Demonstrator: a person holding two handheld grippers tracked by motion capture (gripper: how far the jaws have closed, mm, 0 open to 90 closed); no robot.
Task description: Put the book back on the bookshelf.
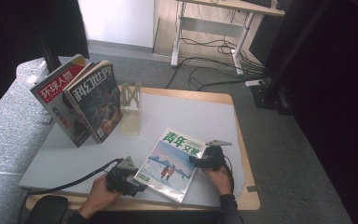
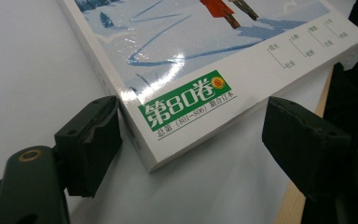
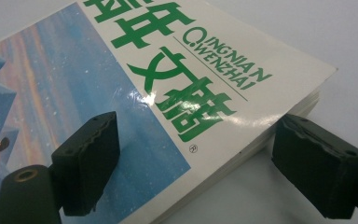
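A thick magazine (image 1: 170, 163) with a snowy blue cover and green Chinese title lies flat near the table's front edge. My left gripper (image 1: 141, 186) sits at its near-left corner. In the left gripper view the corner with the green label (image 2: 186, 105) lies between the jaws; one pad (image 2: 91, 140) is close to the spine and the other stands well clear, so my left gripper (image 2: 193, 140) is open. My right gripper (image 1: 194, 161) is at the magazine's right edge. In the right gripper view its jaws straddle the page edge of the magazine (image 3: 121, 93), with my right gripper (image 3: 205, 158) open.
Two magazines, one red-titled (image 1: 58, 100) and one dark-covered (image 1: 95, 100), lean upright against a wooden stand (image 1: 131, 107) at the back left. A white mat (image 1: 186, 112) covers the wooden table. Behind, on the grey carpet, are a desk frame (image 1: 209, 28) and cables.
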